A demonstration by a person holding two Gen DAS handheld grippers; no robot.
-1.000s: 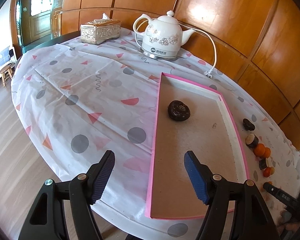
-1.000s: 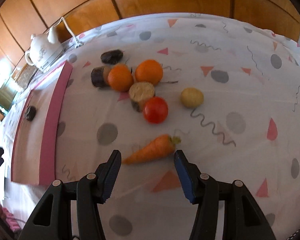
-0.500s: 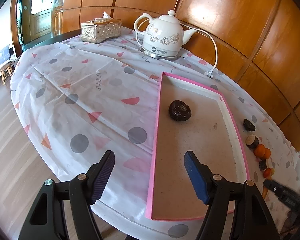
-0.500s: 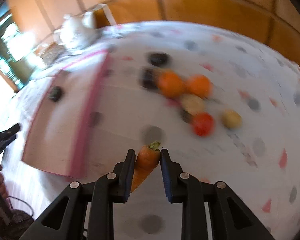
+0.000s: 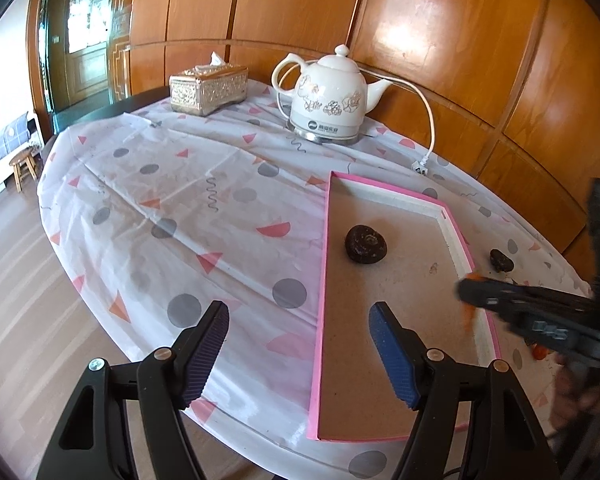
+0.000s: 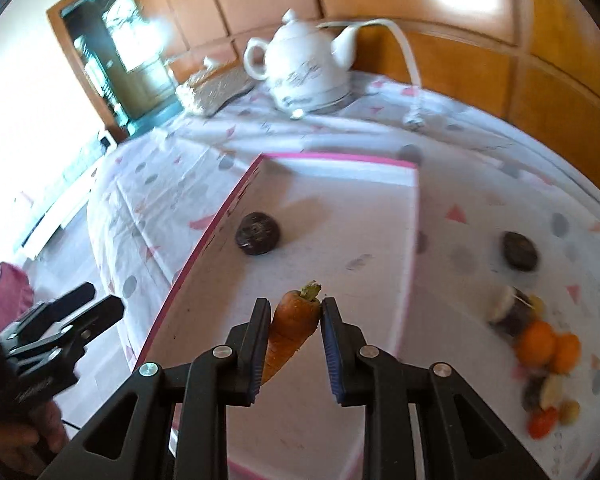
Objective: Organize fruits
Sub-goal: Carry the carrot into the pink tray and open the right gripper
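Observation:
My right gripper point(image 6: 294, 326) is shut on an orange carrot point(image 6: 290, 330) and holds it in the air over the pink-rimmed tray point(image 6: 204, 248). A dark round fruit point(image 6: 258, 233) lies inside the tray. In the left wrist view the same tray point(image 5: 323, 280) and dark fruit point(image 5: 365, 243) show, and the right gripper point(image 5: 470, 294) reaches in from the right with a blurred bit of carrot point(image 5: 469, 318) in it. My left gripper point(image 5: 300, 354) hangs open over the tray's near left edge, holding nothing.
More fruit lies on the cloth right of the tray: a dark one point(image 6: 520, 250), two oranges point(image 6: 548, 346), a red one point(image 6: 542, 422). A white kettle point(image 5: 330, 102) with its cord and a tissue box point(image 5: 208, 88) stand at the back. A hand point(image 6: 28, 436) holds the left gripper.
The right gripper closed on the carrot, lifted it off the cloth and carried it left over the tray, rolling as it went. The left gripper stayed open and in place.

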